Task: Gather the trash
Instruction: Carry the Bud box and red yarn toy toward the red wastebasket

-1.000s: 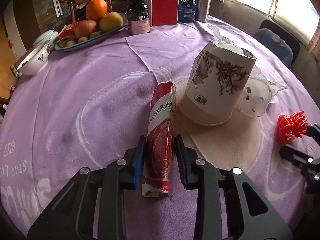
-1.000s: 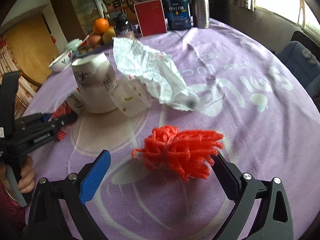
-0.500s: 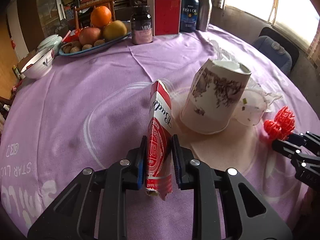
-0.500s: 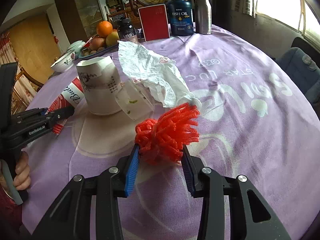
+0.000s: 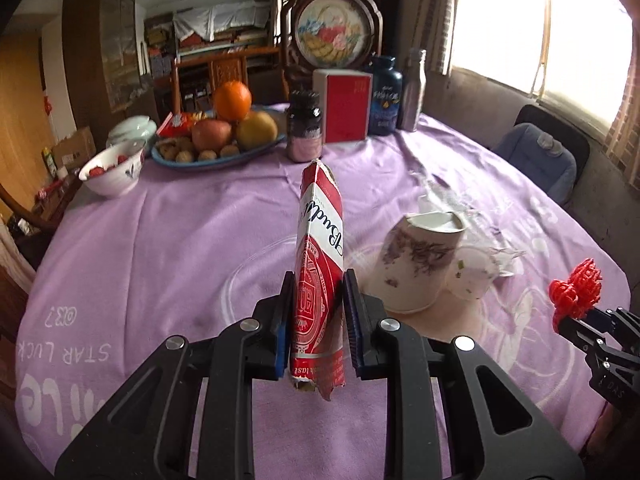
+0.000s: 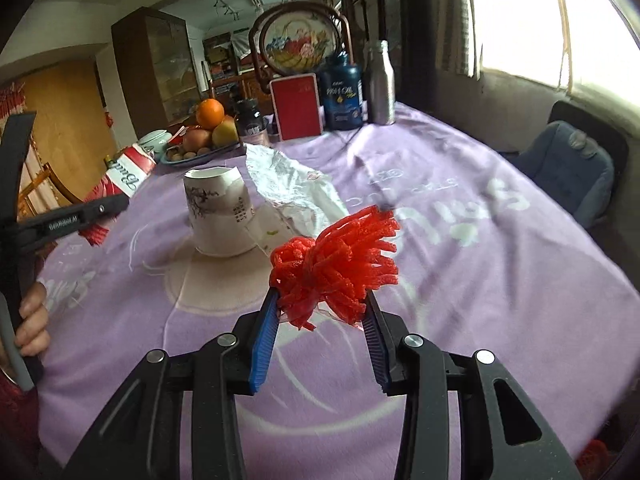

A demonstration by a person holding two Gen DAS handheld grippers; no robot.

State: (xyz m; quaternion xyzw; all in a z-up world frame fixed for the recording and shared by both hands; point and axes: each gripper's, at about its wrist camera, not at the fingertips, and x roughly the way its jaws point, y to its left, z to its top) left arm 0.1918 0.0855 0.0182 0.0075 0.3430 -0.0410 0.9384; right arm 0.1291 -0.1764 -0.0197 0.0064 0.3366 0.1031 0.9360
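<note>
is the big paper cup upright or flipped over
Flipped over. The paper cup rests on its wide mouth on the purple tablecloth, narrow base on top, leaning slightly. Its print looks upside down.

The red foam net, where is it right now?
The red foam net is clamped in the right gripper, lifted above the purple tablecloth, just right of the upturned paper cup and the crumpled white wrapper.

"Bud" script on flattened red can; "STAR LUCK" on purple tablecloth; "FISH OIL" on blue bottle
</note>
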